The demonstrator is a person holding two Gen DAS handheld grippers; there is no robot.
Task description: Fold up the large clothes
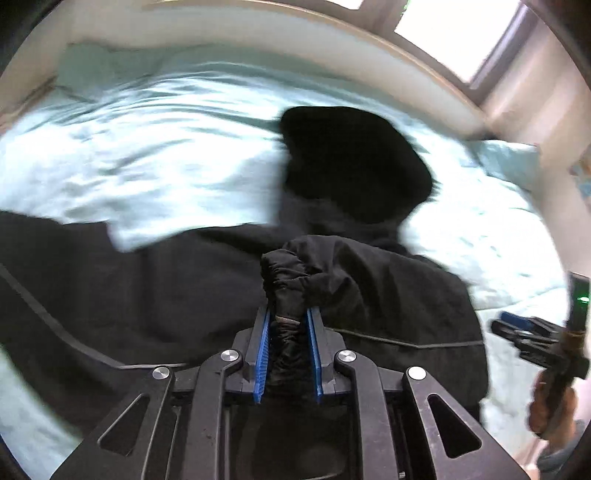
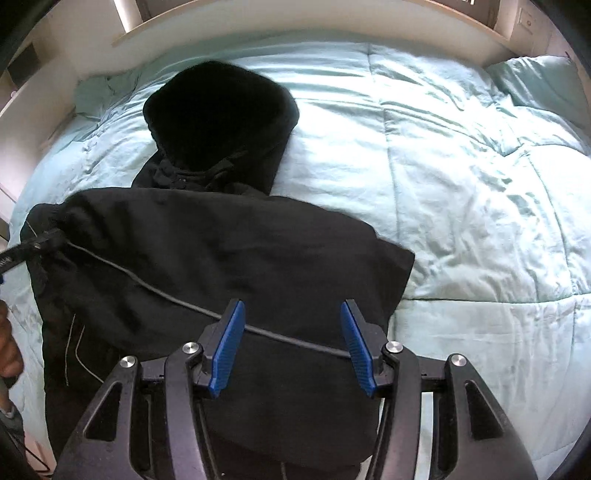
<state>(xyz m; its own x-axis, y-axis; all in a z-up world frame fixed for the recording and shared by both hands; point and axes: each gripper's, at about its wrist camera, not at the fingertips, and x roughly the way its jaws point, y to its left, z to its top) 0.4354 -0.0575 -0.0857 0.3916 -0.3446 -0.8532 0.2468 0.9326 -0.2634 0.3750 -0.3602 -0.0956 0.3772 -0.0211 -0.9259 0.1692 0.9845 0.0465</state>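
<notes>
Left gripper [image 1: 288, 314] clamped on black jacket's [image 2: 221, 266] gathered elastic cuff [image 1: 284, 273]; right gripper [image 2: 293, 314] fingers spread apart over jacket body, nothing pinched. Jacket spread on pale teal comforter [image 2: 461, 184], hood [image 2: 218, 118] toward far side, thin grey cord [image 2: 147, 284] across fabric between right fingers, pillow [image 2: 539, 81] at far right corner. Wide bare comforter right of jacket, wall ledge [image 2: 258, 29] bounding far edge, bright window [image 1: 458, 33] beyond.

Open comforter [image 2: 461, 184] right of the jacket [image 2: 221, 258]; wall [image 2: 258, 22] behind.
</notes>
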